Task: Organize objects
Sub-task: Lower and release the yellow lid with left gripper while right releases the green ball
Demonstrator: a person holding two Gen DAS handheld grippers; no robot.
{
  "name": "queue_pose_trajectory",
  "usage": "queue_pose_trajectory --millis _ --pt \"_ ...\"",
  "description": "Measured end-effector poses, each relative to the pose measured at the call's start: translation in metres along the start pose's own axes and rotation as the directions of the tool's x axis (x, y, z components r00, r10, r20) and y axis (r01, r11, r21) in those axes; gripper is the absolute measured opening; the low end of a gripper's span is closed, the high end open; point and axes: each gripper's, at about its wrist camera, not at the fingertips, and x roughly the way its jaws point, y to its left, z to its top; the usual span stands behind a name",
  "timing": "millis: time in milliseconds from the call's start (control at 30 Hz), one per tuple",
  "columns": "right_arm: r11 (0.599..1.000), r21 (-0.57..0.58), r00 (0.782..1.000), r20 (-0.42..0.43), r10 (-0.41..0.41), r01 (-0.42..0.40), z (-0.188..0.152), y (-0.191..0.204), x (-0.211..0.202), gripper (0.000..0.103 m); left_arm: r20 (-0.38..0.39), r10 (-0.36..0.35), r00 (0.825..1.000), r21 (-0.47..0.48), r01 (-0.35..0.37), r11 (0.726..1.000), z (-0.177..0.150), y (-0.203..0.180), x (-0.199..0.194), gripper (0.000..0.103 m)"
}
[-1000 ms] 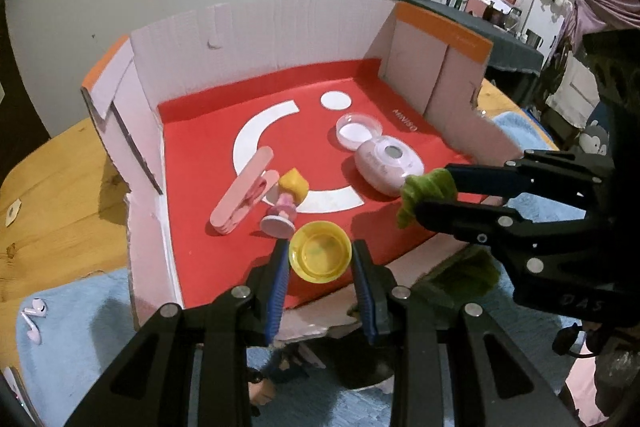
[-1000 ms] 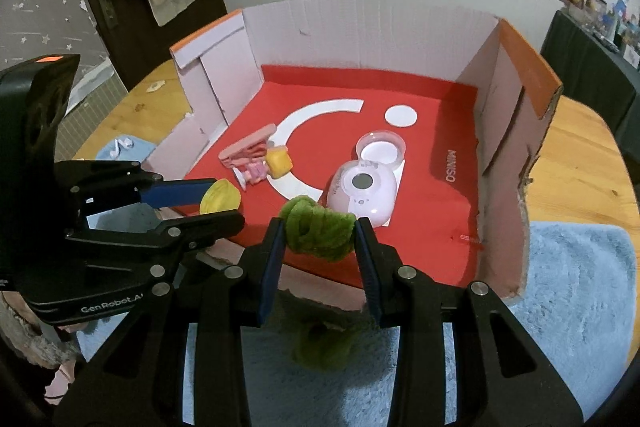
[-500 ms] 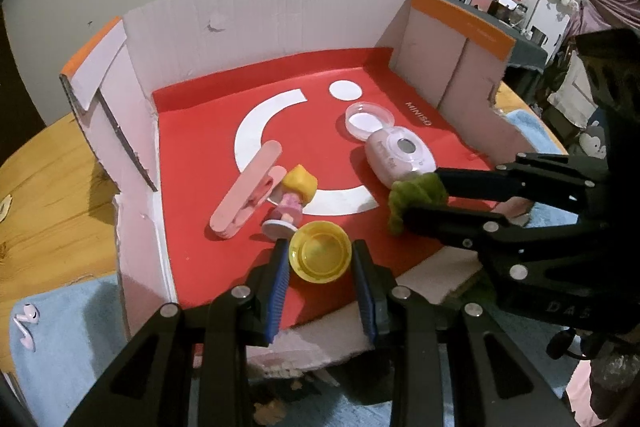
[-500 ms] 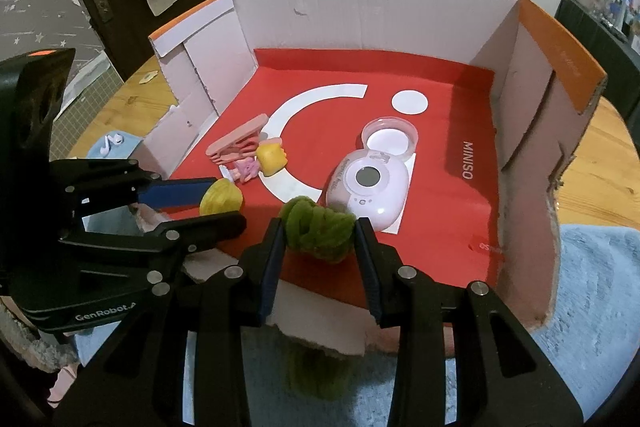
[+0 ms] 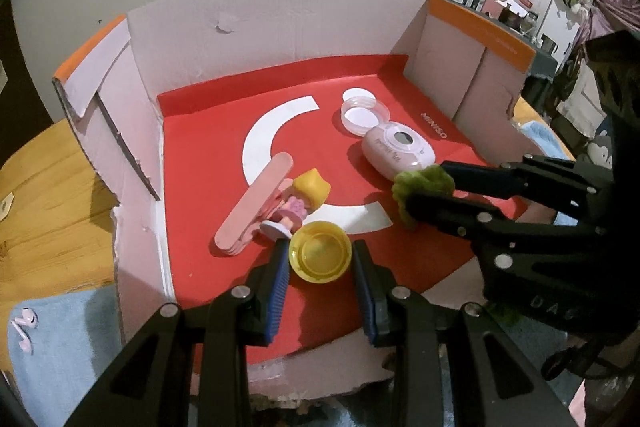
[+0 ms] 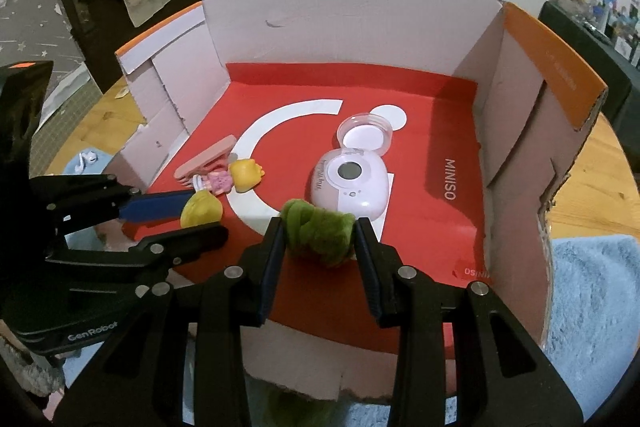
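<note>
An open cardboard box [image 5: 280, 27] with a red floor [image 6: 420, 131] lies in front of both grippers. My left gripper [image 5: 320, 259] is shut on a yellow cap [image 5: 320, 255], held just above the red floor near the front; it also shows in the right wrist view [image 6: 200, 213]. My right gripper [image 6: 319, 235] is shut on a green fuzzy ball [image 6: 318, 233], over the floor beside a pink oval device [image 6: 350, 183]. The ball also shows in the left wrist view [image 5: 420, 187].
Inside the box lie a pink clip [image 5: 252, 203], a small doll with yellow hair [image 5: 302, 201] and a clear round lid [image 5: 365, 114]. White earbuds [image 5: 24, 327] lie on a blue towel [image 6: 592, 307] over a wooden table [image 5: 44, 195].
Both grippers have moved forward over the box's front edge with their objects and now hang above the red floor. Both stay shut.
</note>
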Motion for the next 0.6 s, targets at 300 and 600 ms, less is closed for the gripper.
queue_pose_trajectory --millis 300,600 --pt "1.0 0.001 1.0 0.003 -0.002 0.002 0.0001 -0.0002 0.002 0.034 0.001 -0.007 1.0 -0.008 0.007 1.0 -0.0001 0.0013 0.0004 0.032" --pt "1.0 0.013 1.0 0.003 0.014 -0.014 0.0002 -0.0017 0.0015 0.036 0.001 -0.008 1.0 -0.009 0.008 1.0 -0.0004 0.0011 -0.0002 0.032"
